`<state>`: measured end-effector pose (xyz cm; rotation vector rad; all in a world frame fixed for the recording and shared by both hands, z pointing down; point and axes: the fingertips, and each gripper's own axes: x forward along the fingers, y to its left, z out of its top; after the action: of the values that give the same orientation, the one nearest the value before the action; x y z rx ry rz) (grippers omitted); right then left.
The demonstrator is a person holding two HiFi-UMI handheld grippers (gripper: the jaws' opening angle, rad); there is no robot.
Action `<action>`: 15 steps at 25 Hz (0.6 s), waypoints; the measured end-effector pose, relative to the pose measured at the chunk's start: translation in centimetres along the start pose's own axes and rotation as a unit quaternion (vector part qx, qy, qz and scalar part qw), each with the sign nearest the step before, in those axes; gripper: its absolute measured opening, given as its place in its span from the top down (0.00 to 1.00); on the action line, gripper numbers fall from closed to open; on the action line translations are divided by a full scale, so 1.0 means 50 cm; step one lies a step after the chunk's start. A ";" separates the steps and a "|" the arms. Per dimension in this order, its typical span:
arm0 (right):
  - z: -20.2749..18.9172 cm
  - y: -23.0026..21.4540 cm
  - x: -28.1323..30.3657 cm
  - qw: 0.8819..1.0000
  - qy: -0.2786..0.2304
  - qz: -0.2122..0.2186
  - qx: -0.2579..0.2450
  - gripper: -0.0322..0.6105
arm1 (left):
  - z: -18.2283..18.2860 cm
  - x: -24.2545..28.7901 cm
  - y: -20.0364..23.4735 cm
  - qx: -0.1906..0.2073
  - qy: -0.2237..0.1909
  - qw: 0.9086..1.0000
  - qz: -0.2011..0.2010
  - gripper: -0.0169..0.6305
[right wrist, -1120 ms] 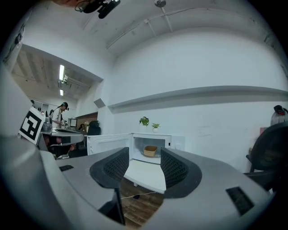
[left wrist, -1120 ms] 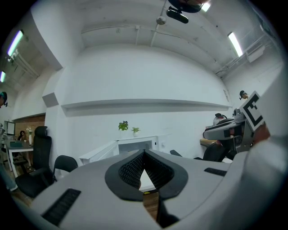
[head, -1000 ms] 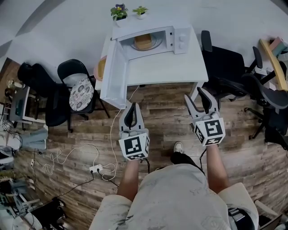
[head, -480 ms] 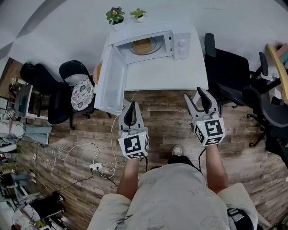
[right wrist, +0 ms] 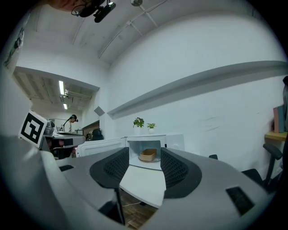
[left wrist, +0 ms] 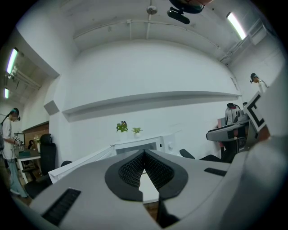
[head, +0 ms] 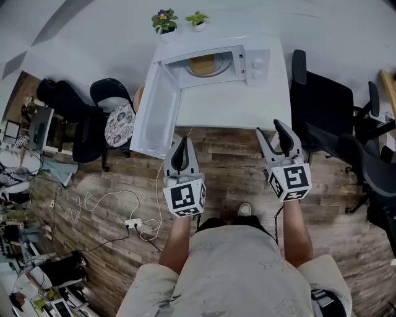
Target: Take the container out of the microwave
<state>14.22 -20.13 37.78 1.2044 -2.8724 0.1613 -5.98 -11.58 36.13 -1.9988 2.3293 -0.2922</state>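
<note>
two grippers are hovering above the wood floor (head: 229, 167) on the near side of the white table (head: 235, 105), both well apart from the microwave (head: 247, 59). the left gripper (head: 181, 143) is pointing at the table's near left corner, and its own view is showing the jaws pressed together at the tips with nothing between them (left wrist: 144, 153). the right gripper (head: 270, 129) is holding its jaws wide apart and empty (right wrist: 145, 167), framing the open oven. the microwave door (head: 153, 114) is hanging wide open to the left. the tan container (head: 203, 62) is sitting inside the cavity on the glass plate, untouched (right wrist: 147, 155). two small potted plants (head: 179, 18) are standing on top of the microwave. black chairs (head: 322, 99) are waiting to the table's right.
</note>
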 end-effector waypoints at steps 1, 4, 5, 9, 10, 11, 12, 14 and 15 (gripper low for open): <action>0.000 0.000 0.003 1.000 -0.001 0.002 0.001 0.61 | -0.002 0.000 0.002 0.000 0.001 1.000 0.002 0.96; 0.000 0.000 0.013 1.000 -0.002 0.006 0.003 0.61 | -0.005 0.003 0.008 0.001 0.002 1.000 0.007 0.96; 0.000 0.000 0.017 1.000 -0.002 0.006 0.003 0.61 | -0.005 0.005 0.010 0.000 0.000 1.000 0.008 0.96; 0.002 0.011 0.038 1.000 0.000 0.011 -0.008 0.61 | -0.011 0.014 0.027 -0.007 -0.004 1.000 0.012 0.96; 0.003 0.014 0.045 1.000 0.001 0.013 -0.013 0.61 | -0.014 0.020 0.031 -0.008 -0.004 1.000 0.012 0.96; 0.005 0.017 0.053 1.000 0.002 0.013 -0.017 0.61 | -0.019 0.027 0.035 -0.009 -0.004 1.000 0.011 0.96; 0.006 0.019 0.061 1.000 0.002 0.014 -0.021 0.61 | -0.023 0.035 0.040 -0.011 -0.003 1.000 0.011 0.96; 0.010 0.022 0.077 1.000 0.004 0.015 -0.027 0.61 | -0.028 0.051 0.053 -0.018 -0.005 1.000 0.013 0.96; 0.012 0.021 0.086 0.999 0.005 0.014 -0.031 0.61 | -0.028 0.061 0.060 -0.022 -0.008 1.000 0.014 0.96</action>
<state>10.44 -22.52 37.36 1.1493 -2.8655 0.0789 -9.60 -14.03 37.21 -1.9780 2.3722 -0.2258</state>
